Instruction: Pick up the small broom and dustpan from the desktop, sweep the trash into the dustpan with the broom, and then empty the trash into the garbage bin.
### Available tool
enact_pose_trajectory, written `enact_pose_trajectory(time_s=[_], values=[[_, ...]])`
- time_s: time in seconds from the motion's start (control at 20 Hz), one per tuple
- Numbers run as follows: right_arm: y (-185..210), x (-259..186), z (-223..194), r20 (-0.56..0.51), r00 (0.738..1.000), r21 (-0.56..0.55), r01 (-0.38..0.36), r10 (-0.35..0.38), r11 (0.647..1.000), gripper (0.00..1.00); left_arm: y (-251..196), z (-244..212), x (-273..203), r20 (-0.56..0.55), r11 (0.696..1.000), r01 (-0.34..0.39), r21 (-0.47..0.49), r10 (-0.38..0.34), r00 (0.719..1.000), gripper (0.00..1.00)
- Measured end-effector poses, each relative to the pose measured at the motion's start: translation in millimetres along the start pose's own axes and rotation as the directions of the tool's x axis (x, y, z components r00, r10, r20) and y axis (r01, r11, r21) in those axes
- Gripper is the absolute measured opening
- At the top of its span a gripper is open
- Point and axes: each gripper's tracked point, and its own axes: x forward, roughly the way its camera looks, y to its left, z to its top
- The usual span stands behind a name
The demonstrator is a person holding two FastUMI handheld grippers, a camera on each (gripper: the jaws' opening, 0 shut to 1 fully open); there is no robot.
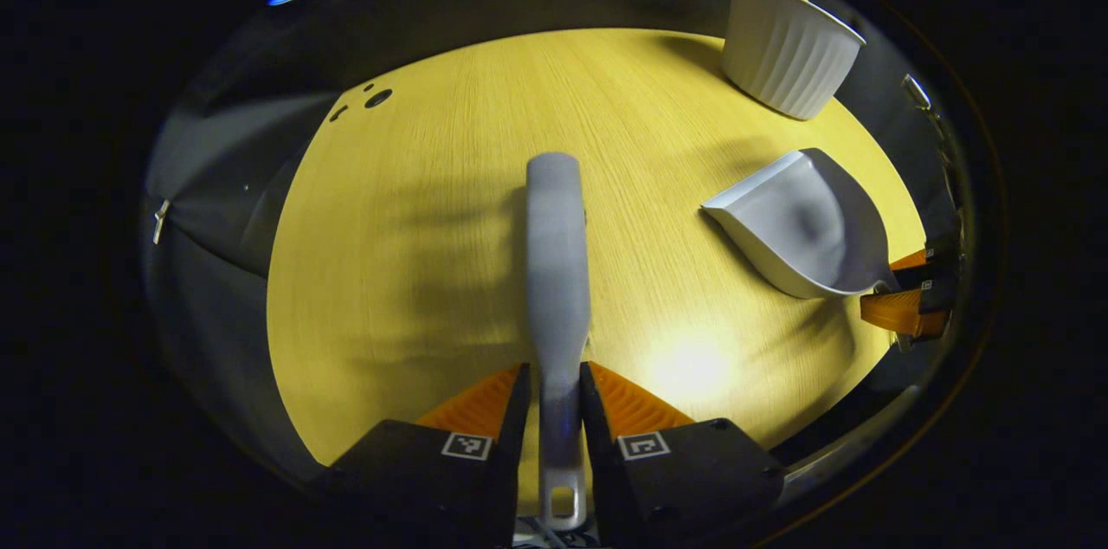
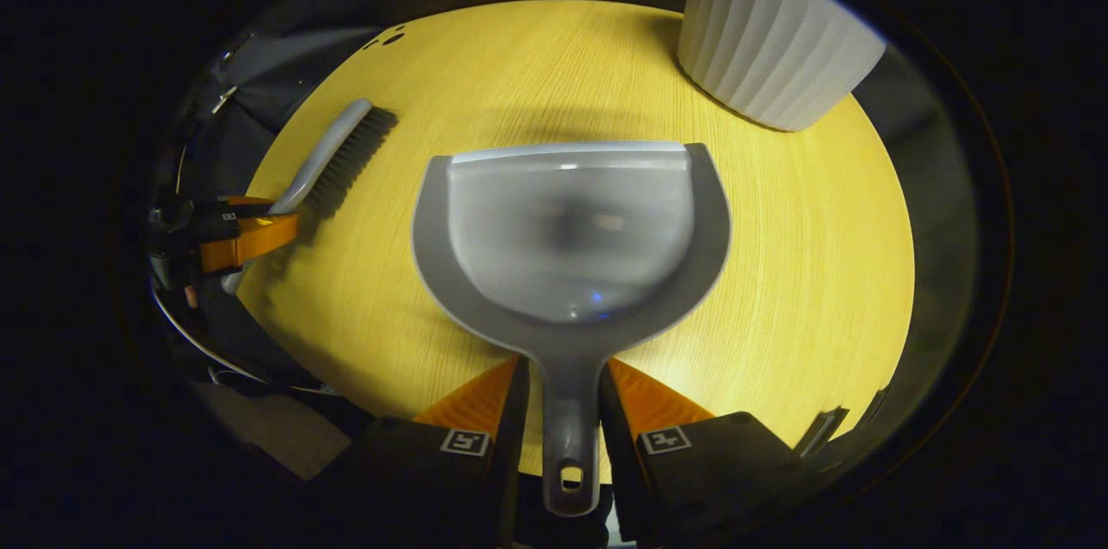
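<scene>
We held the broom [image 1: 558, 255] clamped in the left fingers [image 1: 556, 397] and the dustpan [image 2: 571, 229] in the right fingers [image 2: 563, 393], its mouth toward twelve o'clock for sweeping; the bin [image 2: 770, 47] stood at one o'clock on the bench [image 2: 822, 272].

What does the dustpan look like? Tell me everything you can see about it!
The dustpan is grey and looks like smooth plastic. It has a wide scoop with a paler, shiny inside, raised side walls, a straight front lip and a narrow handle with a hanging hole at the end. The right gripper is shut on that handle, one finger on each side. The scoop looks empty. It sits over the yellow wooden desktop, its front lip pointing towards the white ribbed garbage bin. I cannot tell if it touches the desktop.
</scene>
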Motion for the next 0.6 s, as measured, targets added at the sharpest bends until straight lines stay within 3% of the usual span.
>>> enact_pose_trajectory(time_s=[0.05,0.1,0.15,0.4,0.6], values=[[1,-7,0,0.000,1.000,-0.007,-0.007,0.007,1.000,0.50,0,0,-3,0.006,1.000,-0.002,0.003,0.002,1.000,0.39],[1,-14,-1,0.003,1.000,-0.014,-0.010,0.010,1.000,0.60,-1,0,-7,0.014,1.000,0.000,0.005,0.000,1.000,0.43],[1,-21,1,0.013,1.000,-0.020,-0.009,0.009,1.000,0.53,-1,1,-12,0.021,1.000,-0.001,0.005,0.001,1.000,0.44],[-3,-66,23,0.124,0.992,-0.026,0.020,-0.016,0.999,0.53,4,14,-39,0.084,1.000,-0.012,0.010,0.012,0.996,0.51],[4,-99,53,0.259,0.966,-0.017,-0.004,0.008,1.000,0.53,9,41,-67,0.199,1.000,-0.019,-0.005,0.020,0.980,0.52]])
